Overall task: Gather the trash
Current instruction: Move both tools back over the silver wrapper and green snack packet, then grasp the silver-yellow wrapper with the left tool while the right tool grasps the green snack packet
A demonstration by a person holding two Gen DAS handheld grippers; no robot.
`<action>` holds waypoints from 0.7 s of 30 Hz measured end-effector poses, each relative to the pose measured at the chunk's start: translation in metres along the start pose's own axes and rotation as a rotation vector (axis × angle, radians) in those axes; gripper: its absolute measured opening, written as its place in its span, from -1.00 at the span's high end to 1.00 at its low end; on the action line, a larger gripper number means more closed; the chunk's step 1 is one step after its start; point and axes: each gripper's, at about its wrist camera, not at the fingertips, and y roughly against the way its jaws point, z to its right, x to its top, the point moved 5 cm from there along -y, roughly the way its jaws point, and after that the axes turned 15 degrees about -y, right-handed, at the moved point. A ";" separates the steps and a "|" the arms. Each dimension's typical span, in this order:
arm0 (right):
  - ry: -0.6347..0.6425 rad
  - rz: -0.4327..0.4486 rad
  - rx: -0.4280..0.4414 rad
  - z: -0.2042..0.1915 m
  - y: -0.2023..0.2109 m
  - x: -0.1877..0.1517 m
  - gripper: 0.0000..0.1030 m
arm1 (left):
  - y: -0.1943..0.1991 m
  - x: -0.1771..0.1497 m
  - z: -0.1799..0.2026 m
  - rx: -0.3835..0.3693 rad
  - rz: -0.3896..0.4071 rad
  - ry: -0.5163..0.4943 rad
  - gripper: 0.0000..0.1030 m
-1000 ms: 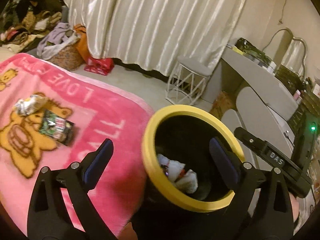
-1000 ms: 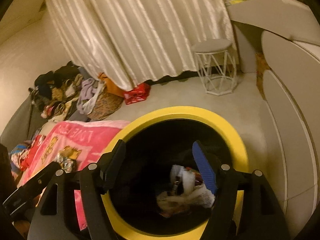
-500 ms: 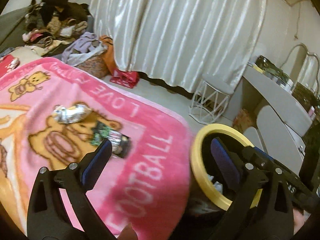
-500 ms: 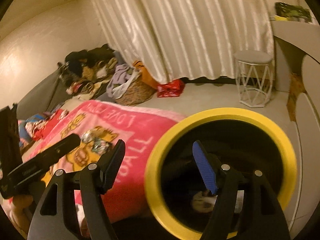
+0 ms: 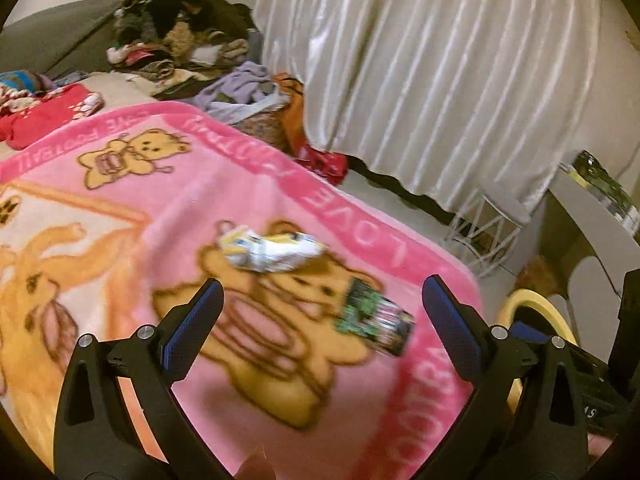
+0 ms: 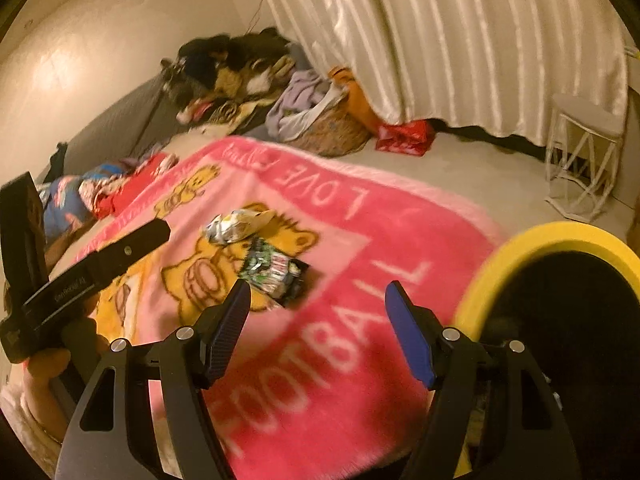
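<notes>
With both sets of tongs spread wide and gripping nothing, the right tongs (image 6: 316, 330) and left tongs (image 5: 322, 326) hang above the pink blanket (image 6: 360, 280), the yellow-rimmed bin (image 6: 560, 240) close at the right. Nearest lies the dark green snack packet (image 6: 274, 272), flat on the bear print, so a low, level pinch across its short side looks wisest. Just beyond it, almost touching, waits the crumpled pale wrapper (image 6: 236, 224), best taken separately.

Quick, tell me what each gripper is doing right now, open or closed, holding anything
Left gripper: open, empty, above the pink blanket.
Right gripper: open, empty, beside the yellow-rimmed bin.
</notes>
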 end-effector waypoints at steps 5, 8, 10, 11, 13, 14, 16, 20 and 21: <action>-0.022 -0.071 -0.003 -0.010 -0.040 0.002 -0.31 | -0.023 -0.001 -0.033 0.031 -0.036 0.024 -0.77; -0.042 -0.106 -0.014 -0.013 -0.063 0.000 -0.30 | -0.039 -0.004 -0.047 0.039 -0.066 0.041 -0.69; -0.056 -0.140 -0.020 -0.014 -0.080 -0.003 -0.30 | -0.051 -0.007 -0.056 0.038 -0.086 0.052 -0.62; -0.063 -0.150 -0.020 -0.014 -0.085 -0.005 -0.28 | -0.057 -0.009 -0.060 0.037 -0.093 0.061 -0.58; -0.072 -0.170 -0.025 -0.012 -0.093 -0.010 -0.08 | -0.068 -0.011 -0.065 0.024 -0.112 0.083 -0.50; -0.072 -0.179 -0.023 -0.012 -0.097 -0.014 -0.01 | -0.073 -0.012 -0.067 0.018 -0.118 0.094 -0.44; -0.065 -0.189 -0.008 -0.013 -0.098 -0.018 0.55 | -0.084 -0.014 -0.072 -0.002 -0.128 0.131 -0.36; -0.027 -0.165 0.035 -0.023 -0.082 -0.017 0.75 | -0.100 -0.019 -0.074 -0.035 -0.142 0.196 -0.09; -0.015 -0.151 0.043 -0.026 -0.075 -0.018 0.79 | -0.102 -0.019 -0.074 -0.042 -0.139 0.203 -0.04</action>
